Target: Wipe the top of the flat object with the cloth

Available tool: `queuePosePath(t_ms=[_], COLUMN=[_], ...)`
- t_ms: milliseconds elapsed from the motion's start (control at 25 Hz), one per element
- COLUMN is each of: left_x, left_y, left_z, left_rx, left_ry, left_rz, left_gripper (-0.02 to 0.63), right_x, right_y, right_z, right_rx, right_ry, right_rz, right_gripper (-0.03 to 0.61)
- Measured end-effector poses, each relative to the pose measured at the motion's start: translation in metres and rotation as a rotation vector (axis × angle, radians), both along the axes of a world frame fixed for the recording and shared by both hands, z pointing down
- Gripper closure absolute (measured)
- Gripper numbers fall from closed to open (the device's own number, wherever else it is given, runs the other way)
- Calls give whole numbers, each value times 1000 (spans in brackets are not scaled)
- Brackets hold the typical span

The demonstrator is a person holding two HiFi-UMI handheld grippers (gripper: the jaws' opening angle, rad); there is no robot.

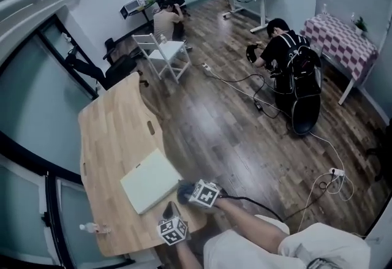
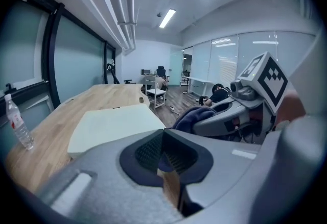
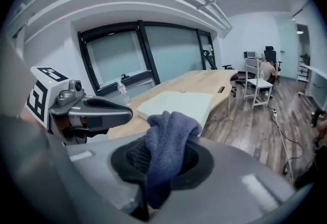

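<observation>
A pale flat slab [image 1: 150, 181] is seen lying on a wooden table [image 1: 116, 133], at about 7 o'clock in the head view and close to the table's near end. A water bottle [image 1: 95, 228] is laid on the table at 8 o'clock from the slab, well apart from it.

A dark blue cloth [image 3: 171, 128] is pinched between the jaws of the right gripper [image 3: 166, 164], bunched over the pads and hanging down in front of them. In the head view the cloth is held just beside the slab's corner, at 4 o'clock from the slab's middle; whether it touches the slab cannot be told. In the right gripper view the slab is seen at 12 o'clock, just beyond the cloth.

The jaws of the left gripper [image 2: 163, 152] are pressed together, with nothing held between them. This gripper is held over the table's near edge, at 5 o'clock from the slab and just beside the right gripper.

On the wooden floor beyond, a white chair [image 1: 164, 50] is placed at 12 o'clock, and a crouching person [image 1: 288, 53] is seen at 2 o'clock.
</observation>
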State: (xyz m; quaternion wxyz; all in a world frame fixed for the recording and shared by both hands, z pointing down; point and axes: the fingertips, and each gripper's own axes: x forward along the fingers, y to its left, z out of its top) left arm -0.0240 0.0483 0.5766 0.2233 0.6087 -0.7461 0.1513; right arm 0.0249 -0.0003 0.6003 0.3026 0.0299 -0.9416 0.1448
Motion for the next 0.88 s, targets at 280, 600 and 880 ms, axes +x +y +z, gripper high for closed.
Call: queuePosePath(t_ms=[280,600,880], left_x=[-23,-29,-34], left_y=[8,14,20], left_z=[-9,-13,-20], left_rx=[-17,-15,7], left_ry=[-19,-15,-34], left_rz=[-38,-47,-93], left_gripper=[606,606,606], right_x=[-19,-29,-29], right_y=[-2,5,4], right_z=[-1,-3,-11], right_rx=[-67,-161,-129], right_ry=[-36,-108,-130], right_rz=[12,-10,-6], right_gripper=[514,514,514])
